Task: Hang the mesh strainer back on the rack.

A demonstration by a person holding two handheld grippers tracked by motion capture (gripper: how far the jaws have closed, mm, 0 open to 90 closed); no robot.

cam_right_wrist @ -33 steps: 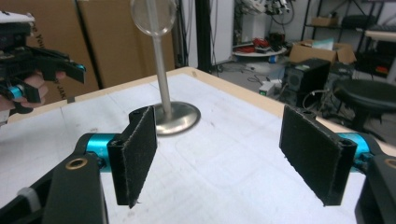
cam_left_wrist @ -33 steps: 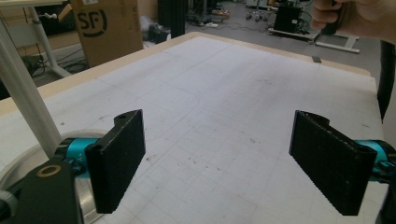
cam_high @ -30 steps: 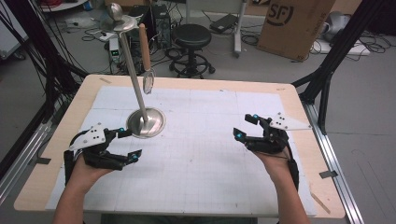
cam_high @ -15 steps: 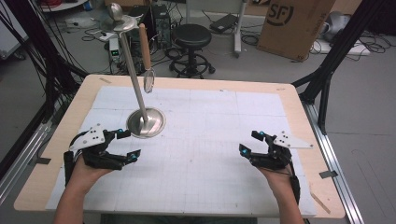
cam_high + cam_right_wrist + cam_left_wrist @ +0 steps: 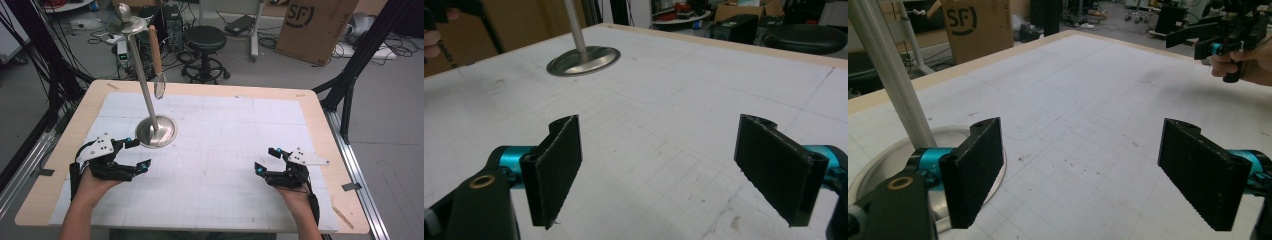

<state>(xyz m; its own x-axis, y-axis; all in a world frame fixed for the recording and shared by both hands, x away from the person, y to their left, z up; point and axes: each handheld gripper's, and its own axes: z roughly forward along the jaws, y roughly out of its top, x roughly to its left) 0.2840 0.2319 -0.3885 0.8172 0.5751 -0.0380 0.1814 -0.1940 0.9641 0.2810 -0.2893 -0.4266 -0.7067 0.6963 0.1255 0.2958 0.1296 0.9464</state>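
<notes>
A wooden table covered by a pale gridded mat lies under the high view. On the mat's left side stands a metal stand: a round, dished steel base with a thin pole that leans toward the upper left. Near the top of the pole, a utensil with a wooden handle hangs down; its lower end is small and blurred, perhaps a strainer or spoon.

Two forearms come in from the bottom edge. The left gripper rests low over the mat, just beside the near edge of the stand's base but not touching it. Its jaws stand wide apart with nothing between them; in the left gripper view the base and pole sit right behind the left-hand jaw.

The right gripper hovers low over the mat on the right side, well apart from the stand. Its jaws have just been opening and now stand wide, with bare mat between them. In the right gripper view the stand's base lies farther off, beyond the jaws at upper left.

Behind the table are a black stool and a cardboard box on the floor.
</notes>
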